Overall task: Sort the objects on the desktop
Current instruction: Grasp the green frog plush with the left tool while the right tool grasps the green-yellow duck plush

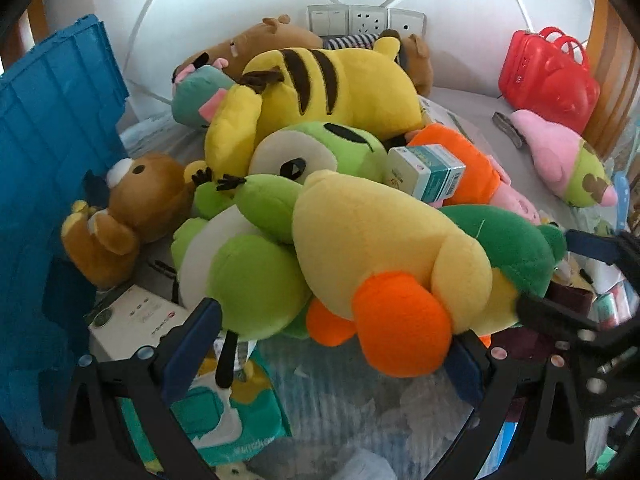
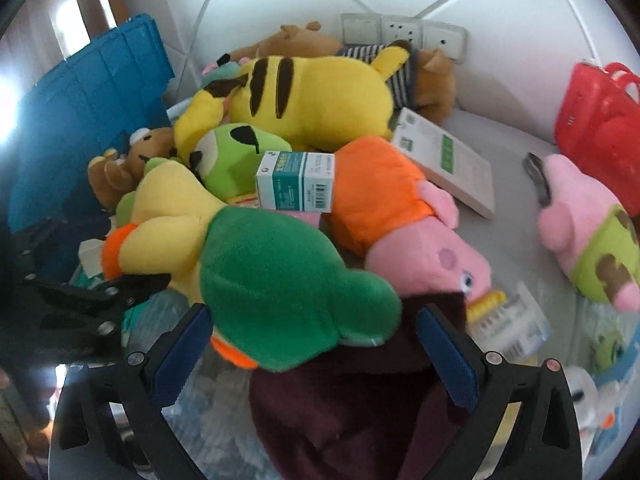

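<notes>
both tongs spread wide: left tongs (image 1: 332, 356) flank the yellow duck plush's (image 1: 380, 240) orange feet, right tongs (image 2: 316, 344) its green head. soft, light, squashy; body looks the surest hold.

I see a duck plush (image 1: 384, 248) on its side atop the pile: pale yellow body, green head (image 2: 288, 284), orange feet (image 1: 400, 320). A small teal-white box (image 2: 296, 180) sits tilted on the orange-shirted pink pig plush (image 2: 392, 216) just behind it.
</notes>
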Demonstrator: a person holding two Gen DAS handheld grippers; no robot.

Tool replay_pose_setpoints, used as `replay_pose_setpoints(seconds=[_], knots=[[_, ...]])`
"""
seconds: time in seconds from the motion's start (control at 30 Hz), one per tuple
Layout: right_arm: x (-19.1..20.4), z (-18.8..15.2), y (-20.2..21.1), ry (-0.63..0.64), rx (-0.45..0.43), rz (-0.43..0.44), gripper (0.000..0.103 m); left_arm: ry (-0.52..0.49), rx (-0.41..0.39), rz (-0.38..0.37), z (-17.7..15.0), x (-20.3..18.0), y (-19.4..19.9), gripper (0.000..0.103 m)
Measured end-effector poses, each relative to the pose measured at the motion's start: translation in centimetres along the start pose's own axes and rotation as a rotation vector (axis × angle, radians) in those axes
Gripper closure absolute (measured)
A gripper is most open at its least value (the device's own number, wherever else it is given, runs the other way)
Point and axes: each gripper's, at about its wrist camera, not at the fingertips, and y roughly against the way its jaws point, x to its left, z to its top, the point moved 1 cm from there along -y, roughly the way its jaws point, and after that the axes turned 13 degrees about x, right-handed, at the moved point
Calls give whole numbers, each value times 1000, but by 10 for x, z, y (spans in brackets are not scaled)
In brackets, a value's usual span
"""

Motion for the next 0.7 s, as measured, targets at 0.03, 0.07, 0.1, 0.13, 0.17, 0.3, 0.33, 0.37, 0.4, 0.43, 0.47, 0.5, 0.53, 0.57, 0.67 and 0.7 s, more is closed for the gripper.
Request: replay_pose_setpoints(seconds=[0.03, 0.07, 0.1, 0.13, 0.17, 0.3, 0.33, 0.37, 0.4, 0.43, 0.47, 0.5, 0.53, 0.57, 0.67, 0.7], knots=[[1, 4, -5, 4, 7, 7, 0, -1, 1, -2, 2, 1, -2, 2], [1, 6, -9, 4, 11, 27, 0, -3, 3, -5, 4, 2, -4, 2], [1, 8, -12, 3, 15, 47, 0, -4, 4, -7, 6, 3, -7, 2], [-1, 10, -16, -3, 16, 67, 0, -6, 5, -9, 8, 4, -9, 2], [-3, 11, -20, -8, 18, 91, 0, -8, 5, -10, 10, 5, -11, 4], [-11, 13, -33, -34, 29, 175, 0, -42, -19, 3, 11, -1, -11, 13], [-13, 13, -37, -42, 34, 195, 0, -49, -19, 3, 11, -3, -11, 15], [-15, 13, -40, -51, 40, 213, 0, -56, -20, 3, 11, -4, -11, 21], [-15, 13, -42, -65, 56, 212, 1, -64, -21, 3, 11, -6, -11, 28], [-13, 13, -40, -64, 55, 213, 12, -76, -23, -7, 10, -9, -8, 31], [-10, 12, -37, -63, 53, 214, 16, -90, -25, -34, 9, -12, -6, 50], [-7, 12, -33, -52, 44, 196, 19, -98, -25, -54, 8, -14, -3, 75], [-3, 11, -28, -41, 36, 178, 24, -96, -22, -60, 7, -14, -1, 75], [0, 10, -23, -29, 31, 162, 25, -94, -19, -65, 6, -14, 1, 74], [-1, 6, -12, -32, 30, 157, 30, -86, -10, -81, 3, -14, 6, 74], [-2, 4, -9, -36, 27, 152, 30, -84, -7, -87, 3, -15, 8, 72]])
